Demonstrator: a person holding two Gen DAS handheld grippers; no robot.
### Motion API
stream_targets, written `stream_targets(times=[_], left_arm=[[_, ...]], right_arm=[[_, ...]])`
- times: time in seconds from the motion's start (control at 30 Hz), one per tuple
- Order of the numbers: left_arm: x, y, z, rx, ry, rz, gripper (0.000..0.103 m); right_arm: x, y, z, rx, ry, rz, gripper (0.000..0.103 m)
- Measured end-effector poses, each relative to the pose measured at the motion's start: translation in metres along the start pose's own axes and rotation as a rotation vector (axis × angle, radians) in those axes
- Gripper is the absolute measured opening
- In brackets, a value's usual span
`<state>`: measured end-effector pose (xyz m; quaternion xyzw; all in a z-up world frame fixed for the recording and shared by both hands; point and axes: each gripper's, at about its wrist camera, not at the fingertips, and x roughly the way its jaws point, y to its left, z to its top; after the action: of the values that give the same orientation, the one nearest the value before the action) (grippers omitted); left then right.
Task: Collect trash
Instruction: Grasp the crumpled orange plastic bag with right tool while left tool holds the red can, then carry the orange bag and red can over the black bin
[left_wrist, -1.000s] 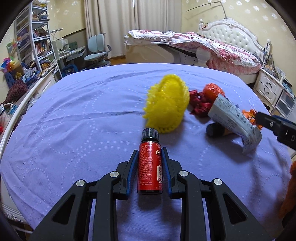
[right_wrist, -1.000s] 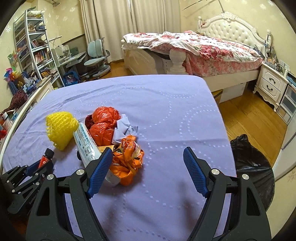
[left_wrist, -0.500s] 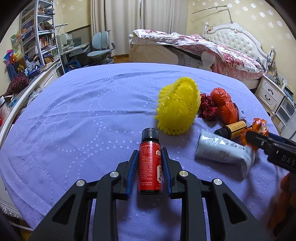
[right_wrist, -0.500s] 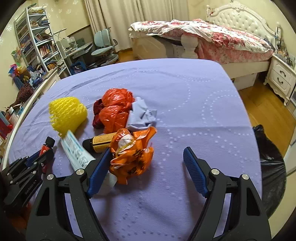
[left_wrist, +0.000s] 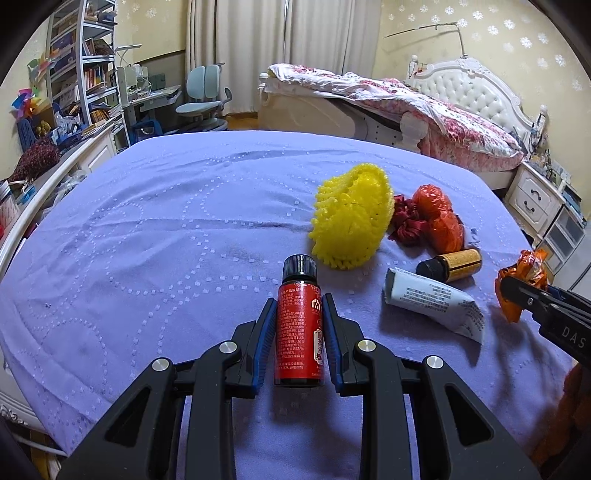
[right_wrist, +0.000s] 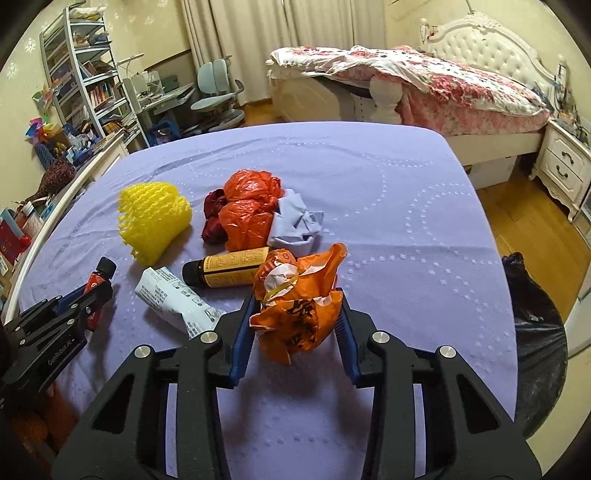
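My left gripper (left_wrist: 299, 306) is shut on a small red bottle (left_wrist: 300, 332) with a black cap, held above the purple cloth (left_wrist: 147, 240). My right gripper (right_wrist: 295, 302) has its jaws closing, and its blue pads press both sides of a crumpled orange wrapper (right_wrist: 306, 321). On the cloth lie a yellow foam net (right_wrist: 153, 218), a white tube (right_wrist: 173, 299), a brown bottle with a yellow label (right_wrist: 229, 269), orange plastic bags (right_wrist: 251, 206), a dark red scrap (right_wrist: 214, 218) and crumpled pale blue paper (right_wrist: 295, 221).
A black bin bag (right_wrist: 535, 332) stands on the wooden floor past the cloth's right edge. Behind are a bed (right_wrist: 443, 85), a white nightstand (right_wrist: 565, 170), a desk chair (right_wrist: 218, 99) and crowded shelves (right_wrist: 81, 85) on the left.
The right gripper's jaws went from wide apart to pressed on the orange wrapper. The white tube now lies flat on the cloth. The left gripper keeps the red bottle.
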<state>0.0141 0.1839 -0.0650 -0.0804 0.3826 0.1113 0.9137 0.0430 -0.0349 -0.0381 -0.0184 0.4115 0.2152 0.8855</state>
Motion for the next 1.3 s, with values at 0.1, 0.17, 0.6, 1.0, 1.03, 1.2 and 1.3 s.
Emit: stream_targets(times=[0.1, 0.17, 0.6, 1.0, 1.03, 1.2, 1.3], left_arm=[[-0.005, -0.003, -0.001, -0.01, -0.008, -0.025, 0.027], [-0.01, -0.008, -0.001, -0.009, -0.013, -0.044, 0.027], [-0.036, -0.089, 0.002, 0.115, -0.079, -0.209, 0.027], [-0.026, -0.203, 0.0, 0.278, -0.073, -0.363, 0.027], [-0.024, -0.212, 0.0, 0.287, -0.068, -0.371, 0.027], [-0.015, -0.243, 0.0, 0.33, -0.061, -0.392, 0.027], [-0.011, -0.259, 0.0, 0.35, -0.058, -0.399, 0.027]], right_arm=[[-0.01, -0.009, -0.005, 0.005, -0.016, -0.025, 0.038], [-0.018, -0.016, -0.009, 0.017, -0.027, -0.038, 0.038], [-0.068, -0.096, -0.035, 0.133, -0.094, -0.191, 0.038], [-0.092, -0.167, -0.054, 0.239, -0.124, -0.3, 0.038], [-0.093, -0.172, -0.055, 0.247, -0.126, -0.306, 0.039], [-0.098, -0.191, -0.059, 0.27, -0.132, -0.324, 0.039], [-0.099, -0.201, -0.061, 0.279, -0.134, -0.333, 0.039]])
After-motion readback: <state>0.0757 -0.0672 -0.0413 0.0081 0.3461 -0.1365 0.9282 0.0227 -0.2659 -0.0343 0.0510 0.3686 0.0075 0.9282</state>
